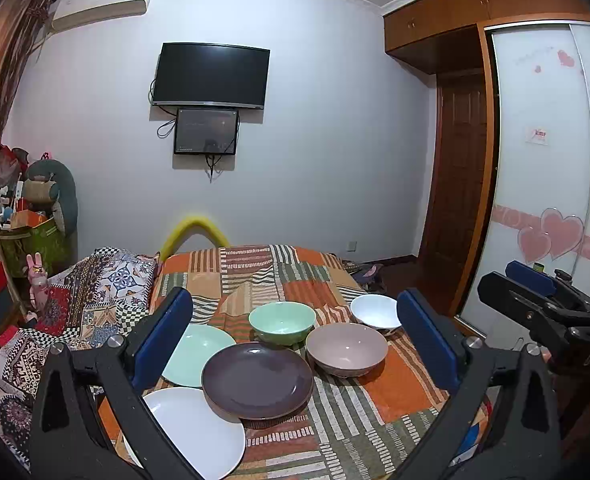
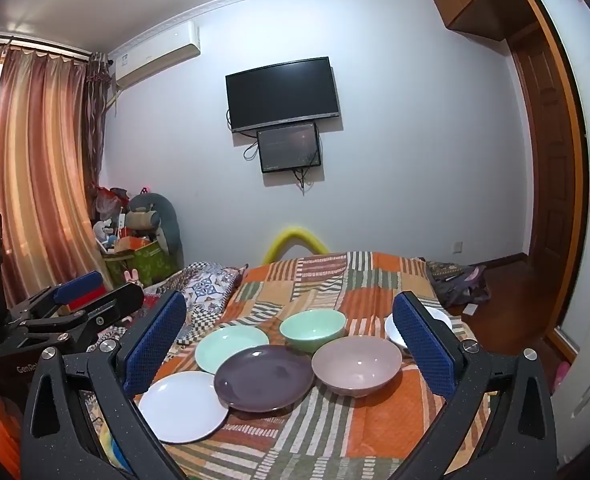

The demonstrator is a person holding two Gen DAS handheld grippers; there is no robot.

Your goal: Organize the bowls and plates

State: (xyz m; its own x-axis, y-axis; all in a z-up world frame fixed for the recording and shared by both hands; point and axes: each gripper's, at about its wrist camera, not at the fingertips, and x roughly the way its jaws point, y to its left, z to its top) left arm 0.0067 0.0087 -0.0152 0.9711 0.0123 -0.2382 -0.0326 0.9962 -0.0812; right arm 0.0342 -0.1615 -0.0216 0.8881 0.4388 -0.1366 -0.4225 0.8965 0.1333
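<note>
On the patchwork cloth lie a white plate [image 1: 193,432] [image 2: 183,406], a purple plate [image 1: 257,380] [image 2: 263,378] and a mint plate [image 1: 199,354] [image 2: 231,346], overlapping. Behind them stand a mint bowl [image 1: 282,322] [image 2: 313,330], a pink-grey bowl [image 1: 347,349] [image 2: 357,365] and a white bowl [image 1: 375,311] [image 2: 393,330]. My left gripper [image 1: 295,332] is open and empty above the near side of the dishes. My right gripper [image 2: 291,332] is open and empty too; it also shows at the right edge of the left wrist view [image 1: 535,288].
The cloth-covered table [image 1: 375,420] has a patterned blanket [image 1: 95,292] at its left. A wardrobe [image 1: 543,160] and a door stand at the right. Boxes and toys [image 2: 135,240] pile up by the curtain. A TV [image 2: 283,94] hangs on the far wall.
</note>
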